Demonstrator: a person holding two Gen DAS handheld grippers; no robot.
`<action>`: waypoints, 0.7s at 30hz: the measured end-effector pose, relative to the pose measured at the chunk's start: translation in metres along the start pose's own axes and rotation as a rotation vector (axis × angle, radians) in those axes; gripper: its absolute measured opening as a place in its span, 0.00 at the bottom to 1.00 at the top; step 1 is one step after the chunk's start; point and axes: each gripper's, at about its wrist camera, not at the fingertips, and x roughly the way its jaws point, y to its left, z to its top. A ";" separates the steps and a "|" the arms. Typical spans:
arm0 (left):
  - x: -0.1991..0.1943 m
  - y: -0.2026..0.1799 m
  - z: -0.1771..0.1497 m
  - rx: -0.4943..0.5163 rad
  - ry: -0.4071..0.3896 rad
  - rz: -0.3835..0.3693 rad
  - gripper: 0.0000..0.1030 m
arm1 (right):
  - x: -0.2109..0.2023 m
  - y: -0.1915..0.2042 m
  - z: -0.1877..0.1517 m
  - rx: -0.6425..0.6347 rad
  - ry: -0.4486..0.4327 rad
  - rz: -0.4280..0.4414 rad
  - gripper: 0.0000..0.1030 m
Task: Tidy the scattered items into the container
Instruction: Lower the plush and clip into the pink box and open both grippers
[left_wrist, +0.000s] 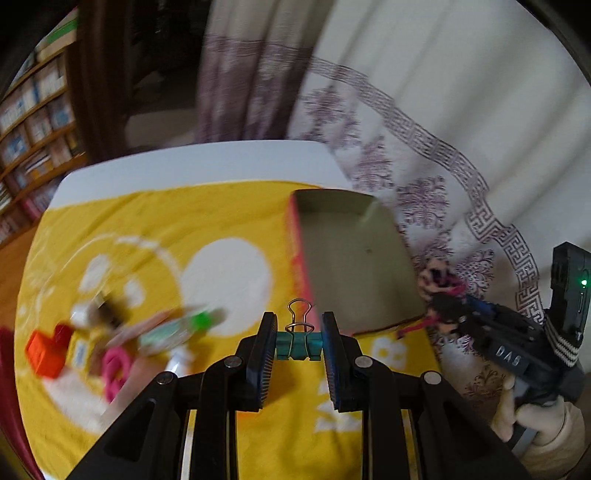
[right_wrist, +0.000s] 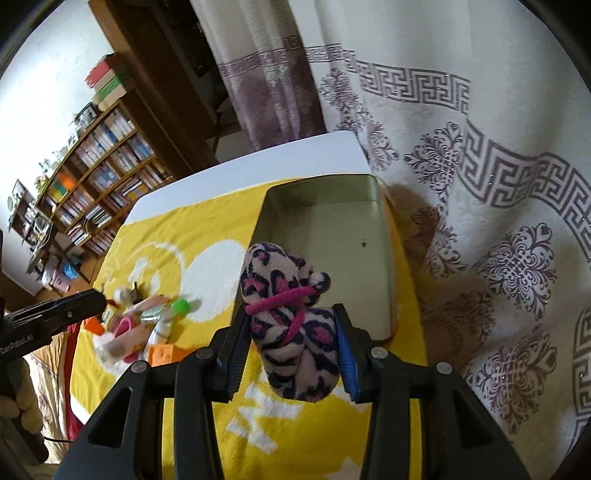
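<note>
The teal binder clip (left_wrist: 298, 345) is hanging pinched between the left tool's pads, wire handles pointing up. The leopard-print cloth bundle (right_wrist: 291, 321) — pink, white and dark, tied with a pink band — is sitting clamped in the right tool. The open container (right_wrist: 325, 243), pale inside and empty, is resting on the yellow cloth at the counter's far corner — and the scattered items (right_wrist: 142, 325) are lying heaped well to its left.

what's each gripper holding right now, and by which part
Left gripper: teal binder clip, pinched by the two ends of its body. Right gripper: leopard-print fabric bundle, gripped across its lower half.
</note>
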 end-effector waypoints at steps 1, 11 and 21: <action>0.003 -0.008 0.004 0.010 0.002 -0.012 0.25 | 0.000 -0.002 0.001 0.004 -0.001 -0.003 0.45; 0.037 -0.061 0.031 0.152 -0.023 -0.079 0.25 | 0.000 -0.017 0.019 0.039 -0.026 -0.052 0.45; 0.016 -0.047 0.033 0.111 -0.115 -0.104 0.78 | 0.005 -0.030 0.032 0.123 -0.009 -0.070 0.51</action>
